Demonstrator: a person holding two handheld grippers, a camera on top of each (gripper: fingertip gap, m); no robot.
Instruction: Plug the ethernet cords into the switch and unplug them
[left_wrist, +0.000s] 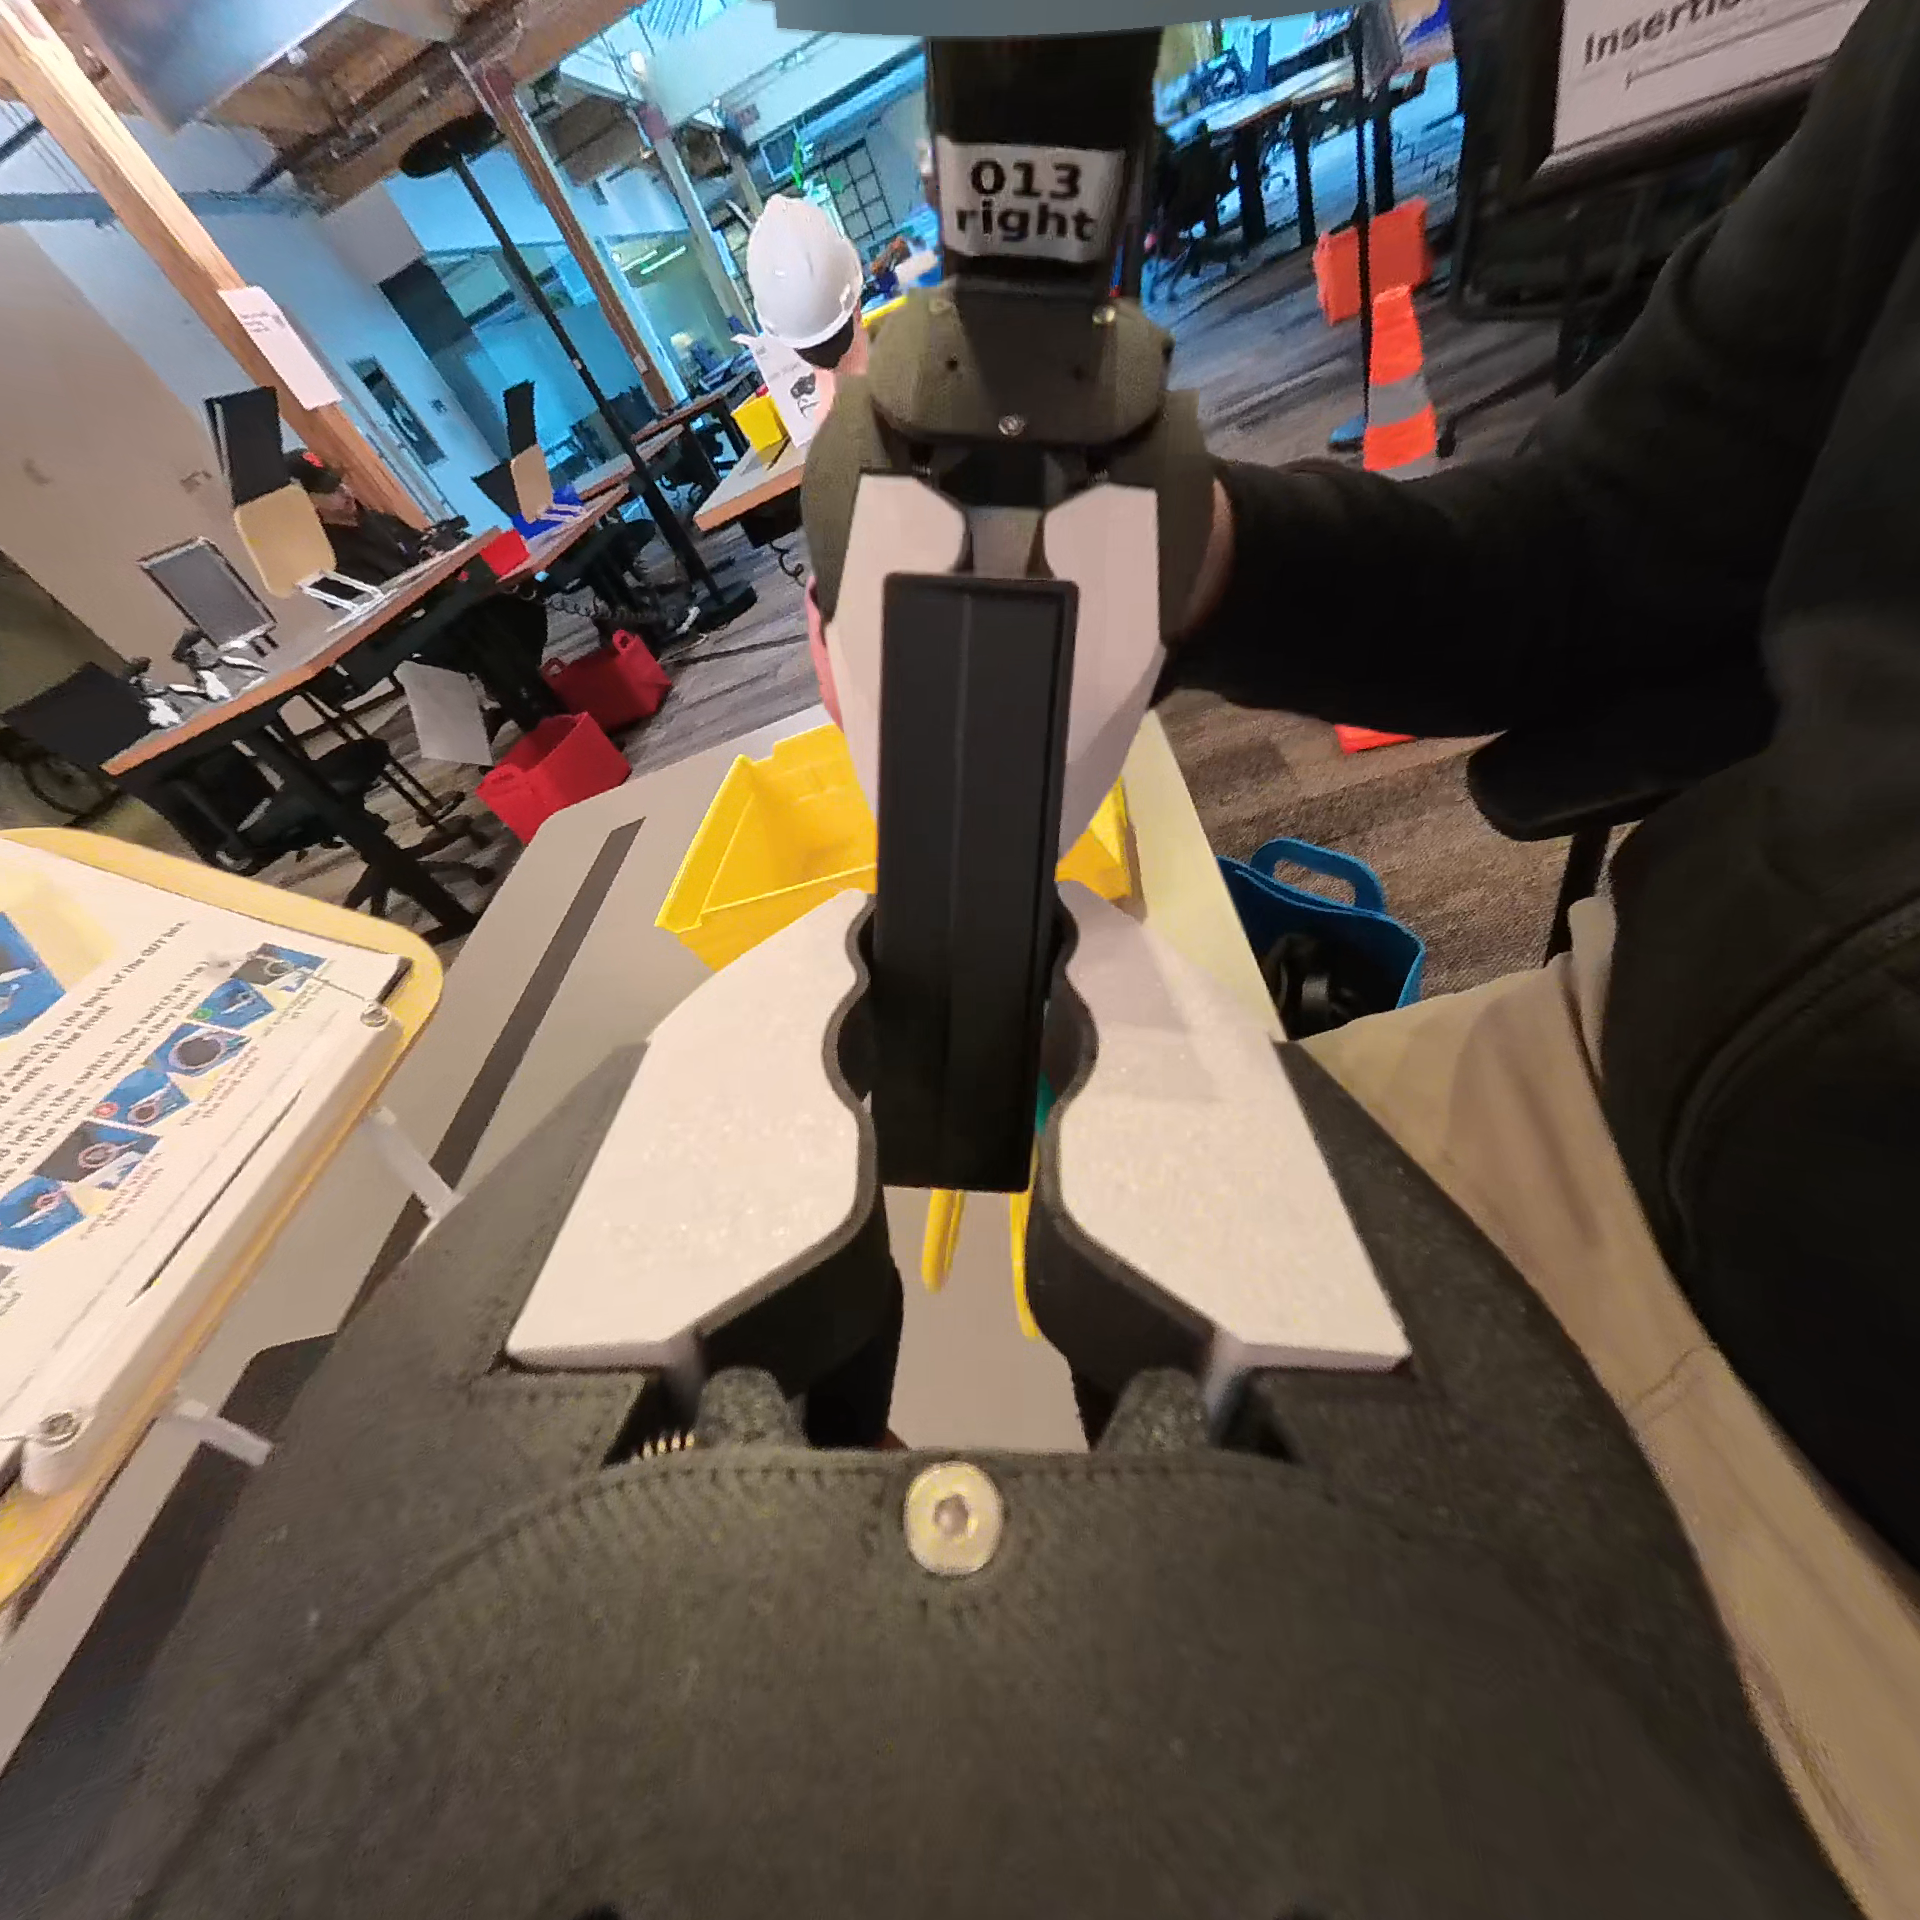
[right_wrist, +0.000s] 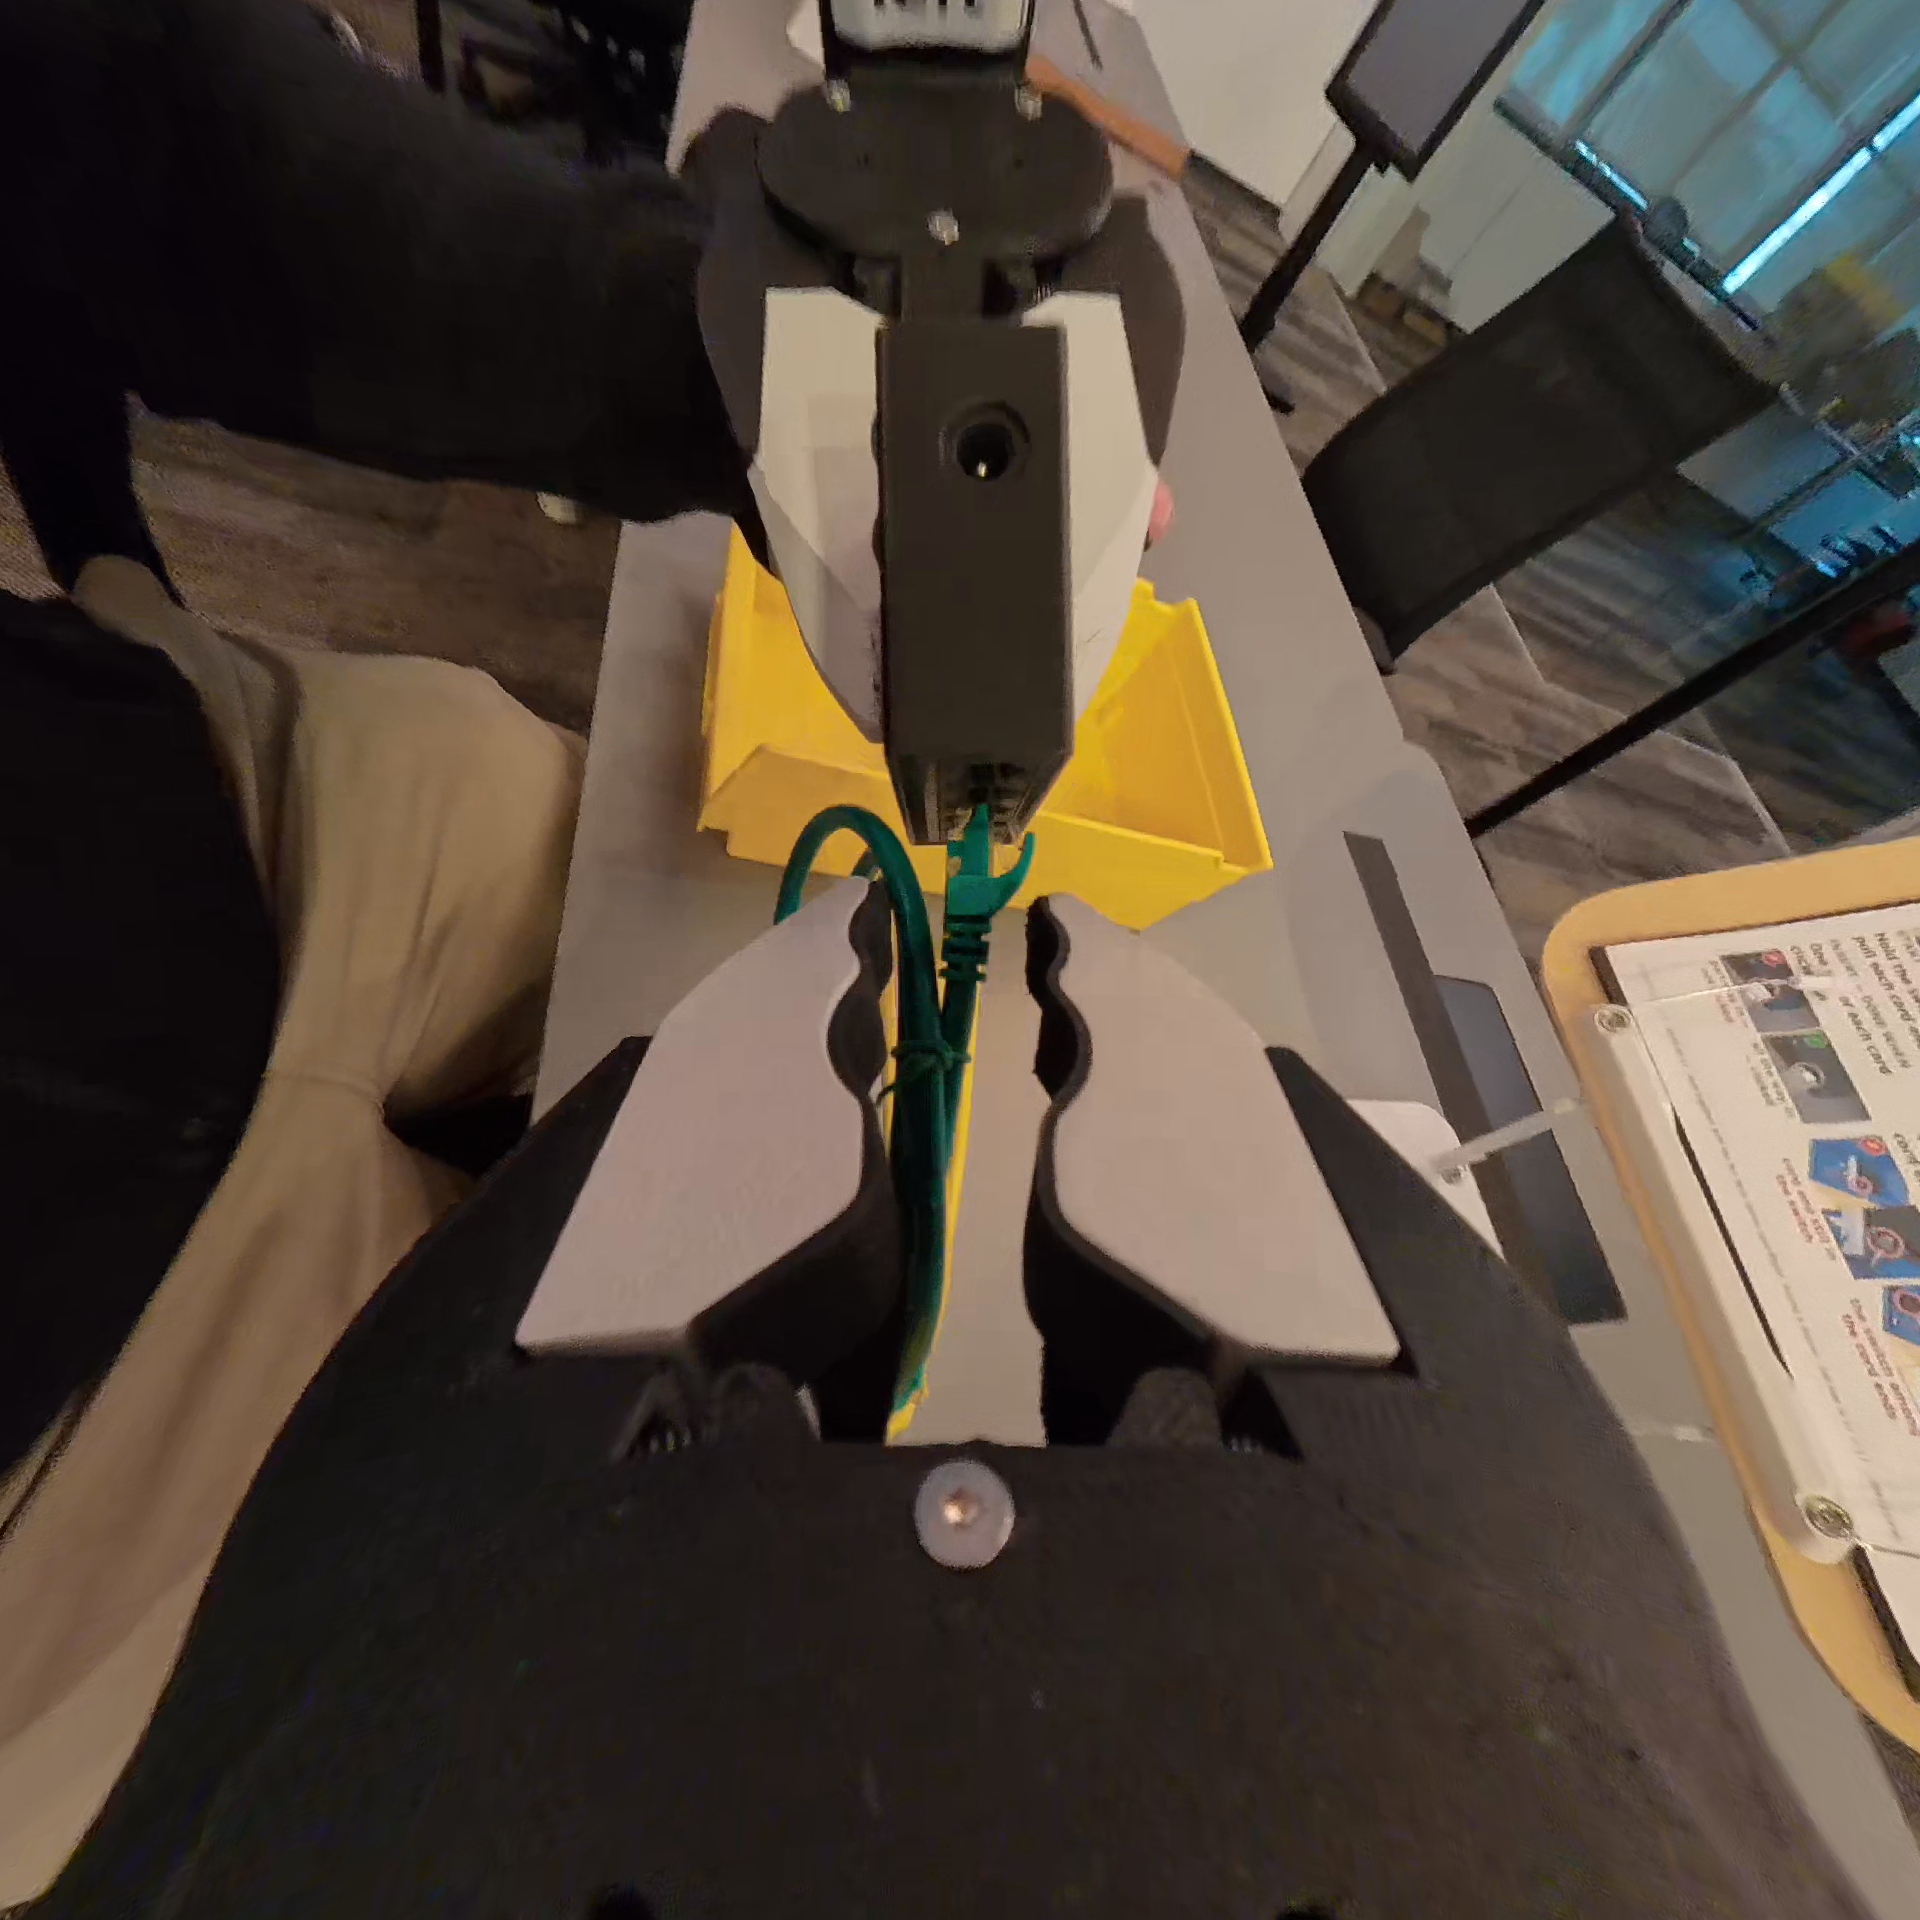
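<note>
— How is the left gripper (left_wrist: 961, 925) set?

— It is closed on the black ethernet switch (left_wrist: 966, 831), which is clamped by its long sides between the two fingers and held off the grey table (right_wrist: 1299, 520), above a yellow bin (right_wrist: 1143, 821).

— And the right gripper (right_wrist: 948, 902)?

— Its jaws are seen partly apart. A green ethernet cord (right_wrist: 925, 1039) is run lengthwise through the gap, but nothing is pinched; whether the cord is touched by the left-hand finger cannot be told.

— Where is the cord's plug (right_wrist: 971, 899)?

— It is found just ahead of the right fingertips, its tip set at a port on the switch's lower end. Whether it is fully seated cannot be told.

— Is another cord seen?

— A yellow cord (left_wrist: 940, 1236) is seen under the switch in the left wrist view. An instruction sheet (right_wrist: 1787, 1174) is laid on a tray beside the table.
</note>
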